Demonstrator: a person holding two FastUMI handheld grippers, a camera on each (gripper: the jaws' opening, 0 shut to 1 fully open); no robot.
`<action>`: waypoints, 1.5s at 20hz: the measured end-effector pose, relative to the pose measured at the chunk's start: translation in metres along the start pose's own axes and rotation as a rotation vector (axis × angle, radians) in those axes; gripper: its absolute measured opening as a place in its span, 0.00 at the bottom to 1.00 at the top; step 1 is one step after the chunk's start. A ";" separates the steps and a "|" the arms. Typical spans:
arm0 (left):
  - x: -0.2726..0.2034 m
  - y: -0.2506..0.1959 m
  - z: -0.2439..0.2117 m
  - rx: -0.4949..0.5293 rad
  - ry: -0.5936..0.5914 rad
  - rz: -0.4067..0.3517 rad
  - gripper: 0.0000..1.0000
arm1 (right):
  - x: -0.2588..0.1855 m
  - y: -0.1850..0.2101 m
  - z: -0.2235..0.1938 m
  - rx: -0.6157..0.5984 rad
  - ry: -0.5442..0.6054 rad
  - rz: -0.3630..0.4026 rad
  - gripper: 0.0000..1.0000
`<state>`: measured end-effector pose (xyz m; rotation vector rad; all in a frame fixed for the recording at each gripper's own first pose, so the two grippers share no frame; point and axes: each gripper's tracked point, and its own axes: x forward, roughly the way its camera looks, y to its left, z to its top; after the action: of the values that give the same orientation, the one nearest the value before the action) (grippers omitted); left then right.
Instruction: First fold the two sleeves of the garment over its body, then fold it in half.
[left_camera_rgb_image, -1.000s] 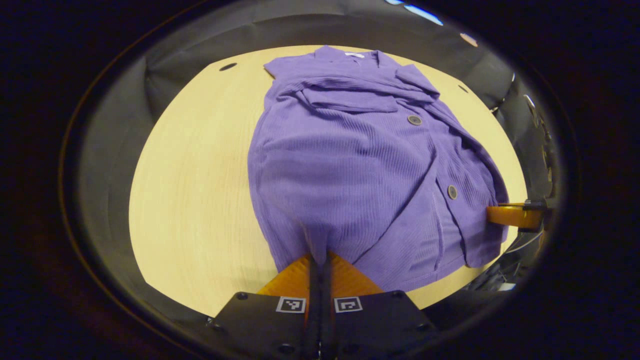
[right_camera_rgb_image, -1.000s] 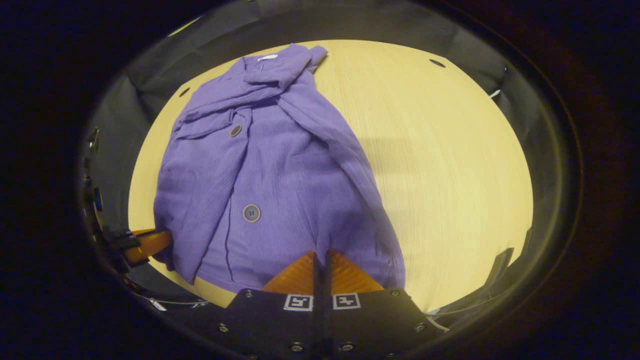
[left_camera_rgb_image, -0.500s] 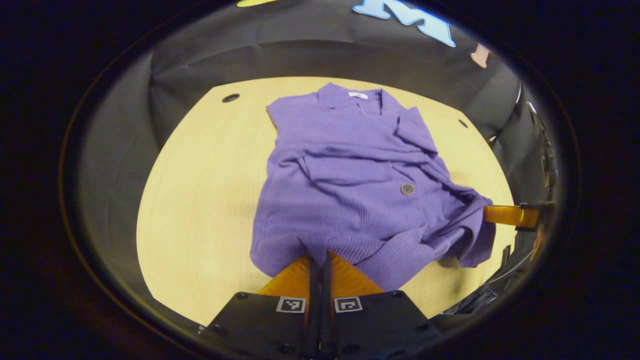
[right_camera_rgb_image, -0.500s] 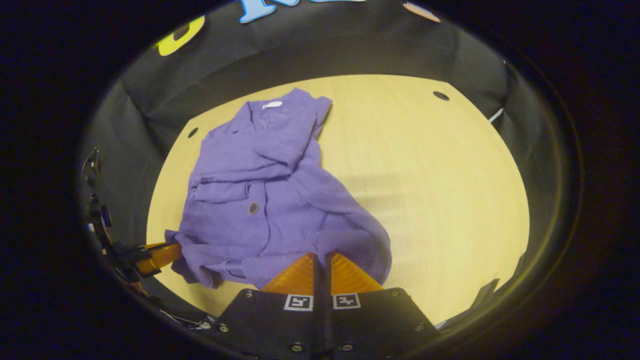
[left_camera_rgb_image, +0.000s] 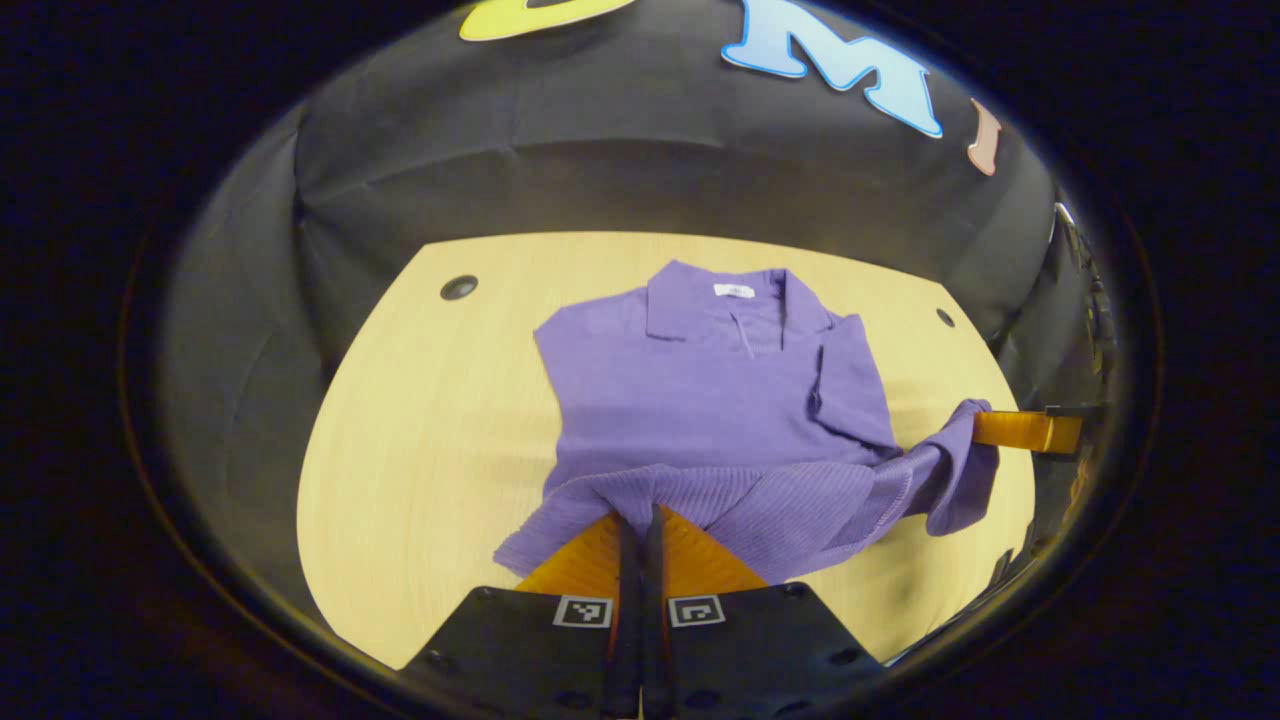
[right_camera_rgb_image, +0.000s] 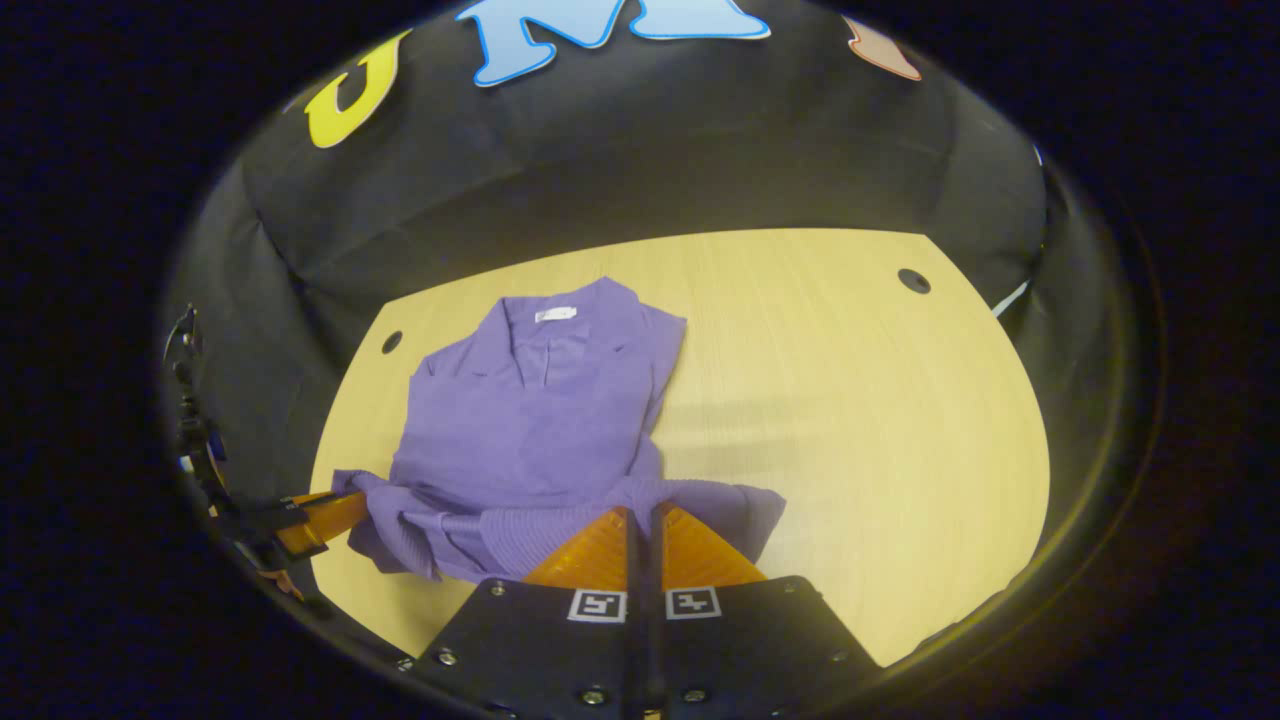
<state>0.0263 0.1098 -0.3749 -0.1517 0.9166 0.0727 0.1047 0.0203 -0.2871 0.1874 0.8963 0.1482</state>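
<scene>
A purple ribbed cardigan (left_camera_rgb_image: 700, 390) lies on the light wooden table (left_camera_rgb_image: 420, 450), collar toward the far wall. Its sleeves lie folded over the body. My left gripper (left_camera_rgb_image: 638, 512) is shut on the hem (left_camera_rgb_image: 690, 495), which is raised above the garment's lower part. In the right gripper view the cardigan (right_camera_rgb_image: 520, 430) sits left of centre, and my right gripper (right_camera_rgb_image: 640, 510) is shut on the hem's other end (right_camera_rgb_image: 560, 520). The right gripper (left_camera_rgb_image: 985, 428) shows at the right edge of the left gripper view, the left gripper (right_camera_rgb_image: 345, 505) at the left edge of the right gripper view.
The round-cornered table has small dark holes (left_camera_rgb_image: 459, 288) (right_camera_rgb_image: 913, 281) near its far corners. Black cloth walls (right_camera_rgb_image: 640, 170) close in behind and at the sides. Bare wood (right_camera_rgb_image: 860, 420) spreads to the right of the cardigan in the right gripper view.
Both grippers have lifted the hem and carried it toward the collar. The lower half of the cardigan has bunched up and the buttons have gone under the fold.
</scene>
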 end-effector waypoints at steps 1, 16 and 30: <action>0.006 0.000 0.010 -0.004 -0.009 0.002 0.06 | 0.004 0.000 0.010 0.008 -0.009 0.003 0.00; 0.084 0.010 0.150 -0.061 -0.158 0.036 0.06 | 0.075 0.014 0.151 0.049 -0.160 0.038 0.00; 0.183 0.015 0.178 -0.151 -0.197 0.074 0.05 | 0.162 0.003 0.176 0.058 -0.199 -0.012 0.00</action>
<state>0.2749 0.1532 -0.4149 -0.2466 0.7194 0.2221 0.3429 0.0388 -0.3018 0.2463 0.7040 0.0903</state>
